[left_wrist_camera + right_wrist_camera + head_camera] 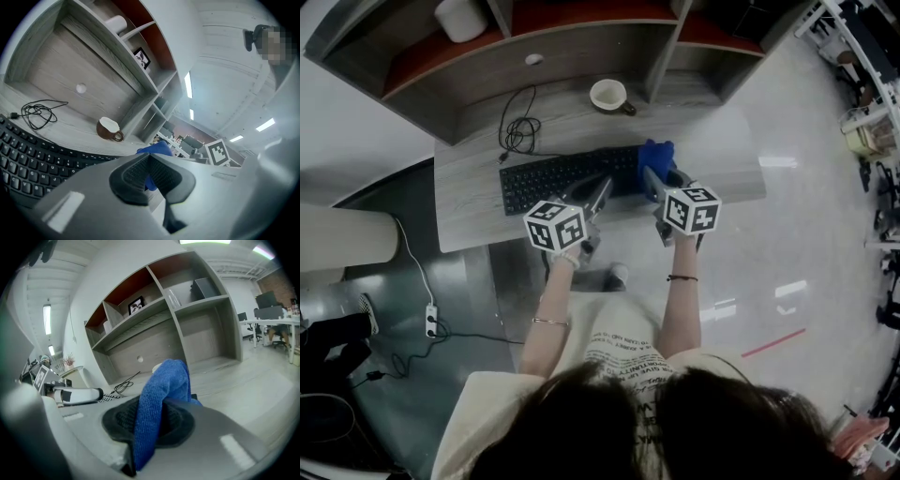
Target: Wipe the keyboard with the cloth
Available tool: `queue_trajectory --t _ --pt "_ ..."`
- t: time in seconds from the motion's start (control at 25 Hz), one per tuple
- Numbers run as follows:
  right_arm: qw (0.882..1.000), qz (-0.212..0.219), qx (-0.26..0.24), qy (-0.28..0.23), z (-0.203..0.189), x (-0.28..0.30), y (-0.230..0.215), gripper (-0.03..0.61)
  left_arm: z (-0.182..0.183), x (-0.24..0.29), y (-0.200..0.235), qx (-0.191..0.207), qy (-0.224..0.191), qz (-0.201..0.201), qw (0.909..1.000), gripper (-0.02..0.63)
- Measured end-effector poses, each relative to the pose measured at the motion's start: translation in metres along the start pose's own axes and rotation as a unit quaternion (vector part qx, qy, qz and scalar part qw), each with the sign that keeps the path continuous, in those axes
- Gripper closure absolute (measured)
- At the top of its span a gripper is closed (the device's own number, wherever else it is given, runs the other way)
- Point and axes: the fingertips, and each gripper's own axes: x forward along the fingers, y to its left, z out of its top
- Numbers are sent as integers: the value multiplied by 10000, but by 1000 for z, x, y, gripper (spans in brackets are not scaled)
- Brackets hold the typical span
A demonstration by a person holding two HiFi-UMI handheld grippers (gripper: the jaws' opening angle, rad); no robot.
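Note:
The black keyboard (562,178) lies across the grey desk (469,211). A blue cloth (657,156) rests over the keyboard's right end, and my right gripper (655,181) is shut on it. In the right gripper view the cloth (161,380) stands up folded between the pads (180,420) and hangs over them. My left gripper (599,195) hovers over the keyboard's middle, just left of the cloth. Its jaws (149,159) meet at the tips with nothing between them; the cloth (154,150) shows behind them, and the keyboard (28,164) lies at lower left.
A brown cup (608,95) with a white inside stands behind the keyboard. A coiled black cable (518,131) lies at the back left of the desk. Shelf compartments (581,37) rise behind the desk. The desk's front edge is right under both grippers.

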Motion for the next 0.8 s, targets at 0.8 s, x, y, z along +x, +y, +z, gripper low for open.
queue_trajectory --t 0.8 --pt "10000 -64 27 19 -5 11 27 520 9 -32 16 -31 -52 13 10000 626"
